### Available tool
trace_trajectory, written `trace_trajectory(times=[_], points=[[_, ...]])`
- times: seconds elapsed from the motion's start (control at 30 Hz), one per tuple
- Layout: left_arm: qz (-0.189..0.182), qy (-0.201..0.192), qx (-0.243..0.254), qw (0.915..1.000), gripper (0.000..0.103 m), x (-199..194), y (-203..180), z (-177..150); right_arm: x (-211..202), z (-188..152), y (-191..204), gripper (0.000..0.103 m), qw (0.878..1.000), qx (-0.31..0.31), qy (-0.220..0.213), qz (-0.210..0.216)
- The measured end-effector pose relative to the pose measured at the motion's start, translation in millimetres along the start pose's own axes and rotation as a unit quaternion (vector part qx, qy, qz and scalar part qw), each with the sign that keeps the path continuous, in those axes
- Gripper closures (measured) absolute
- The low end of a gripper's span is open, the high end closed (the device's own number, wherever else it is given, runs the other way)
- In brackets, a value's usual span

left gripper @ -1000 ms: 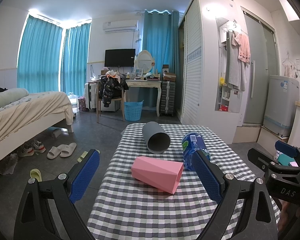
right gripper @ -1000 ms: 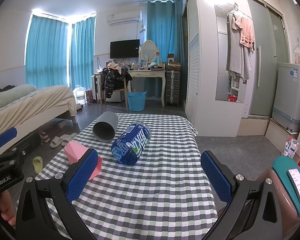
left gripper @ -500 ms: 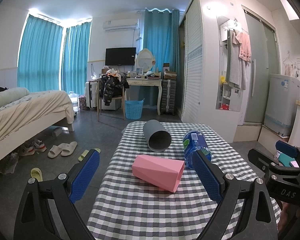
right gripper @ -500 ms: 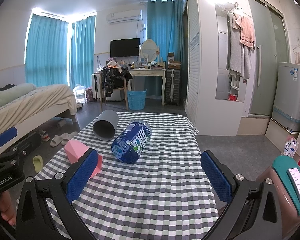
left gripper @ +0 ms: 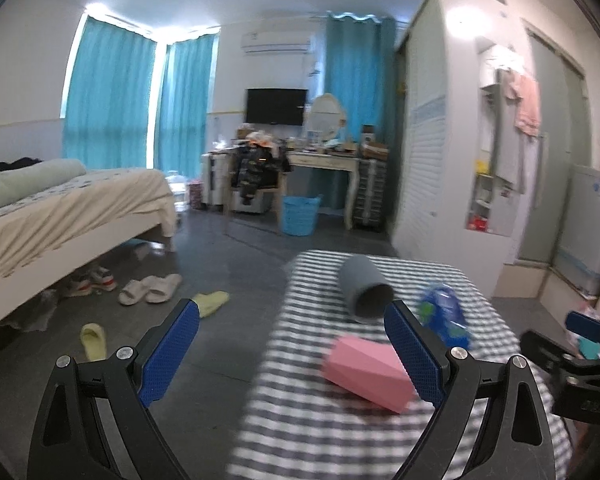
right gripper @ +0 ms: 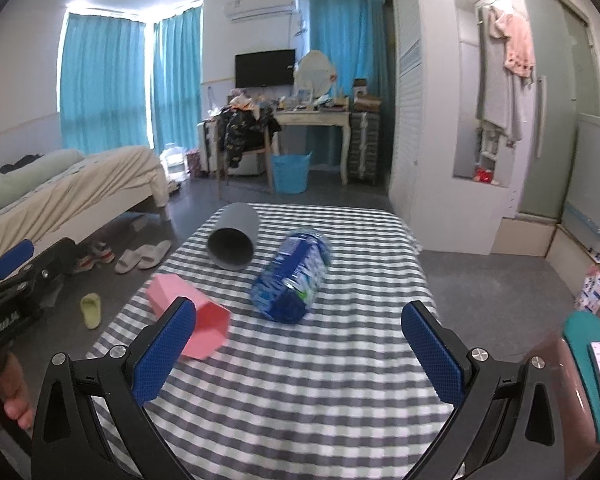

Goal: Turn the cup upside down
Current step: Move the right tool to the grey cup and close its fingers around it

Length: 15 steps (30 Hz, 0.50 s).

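Note:
A grey cup (left gripper: 362,291) lies on its side on the checked table (left gripper: 320,432), its mouth toward me; it also shows in the right wrist view (right gripper: 233,242). A pink faceted cup (left gripper: 368,372) lies on its side nearer me, also seen in the right wrist view (right gripper: 190,330). My left gripper (left gripper: 292,354) is open and empty, over the table's left edge, left of the pink cup. My right gripper (right gripper: 296,350) is open and empty above the table's near part, behind the cups.
A blue-labelled water bottle (right gripper: 294,278) lies on its side right of the cups, also in the left wrist view (left gripper: 444,314). A bed (left gripper: 60,208) stands left. Slippers (left gripper: 150,288) lie on the floor. A white wardrobe (right gripper: 428,112) stands right.
My left gripper has swung to the left, so the table and cups now sit right of its centre, with motion blur. My right gripper has risen and come slightly closer to the table.

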<state>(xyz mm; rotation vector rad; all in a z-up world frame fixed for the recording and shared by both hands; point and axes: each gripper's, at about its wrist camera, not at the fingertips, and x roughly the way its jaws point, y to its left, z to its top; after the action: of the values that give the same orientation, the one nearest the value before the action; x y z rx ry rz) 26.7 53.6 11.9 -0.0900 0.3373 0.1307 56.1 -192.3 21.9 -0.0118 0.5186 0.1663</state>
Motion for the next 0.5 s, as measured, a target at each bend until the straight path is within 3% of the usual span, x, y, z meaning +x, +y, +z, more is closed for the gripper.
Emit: trace_trajectory(times=[0.27, 0.4, 0.5], points=[[0.042, 0.03, 0.002, 0.9987, 0.007, 47.9, 35.7, 41.4, 48.2, 53.4, 47.1, 0.0, 0.998, -0.057, 0.02, 0.023], [0.037, 0.046, -0.015, 0.9981, 0.007, 65.8, 52.6, 32.5, 91.3, 73.9, 69.1, 0.0, 0.995, -0.065, 0.053, 0.051], [0.052, 0.059, -0.033, 0.9964, 0.007, 79.9, 63.7, 26.0, 135.3, 84.9, 83.5, 0.0, 0.992, -0.08, 0.082, 0.045]])
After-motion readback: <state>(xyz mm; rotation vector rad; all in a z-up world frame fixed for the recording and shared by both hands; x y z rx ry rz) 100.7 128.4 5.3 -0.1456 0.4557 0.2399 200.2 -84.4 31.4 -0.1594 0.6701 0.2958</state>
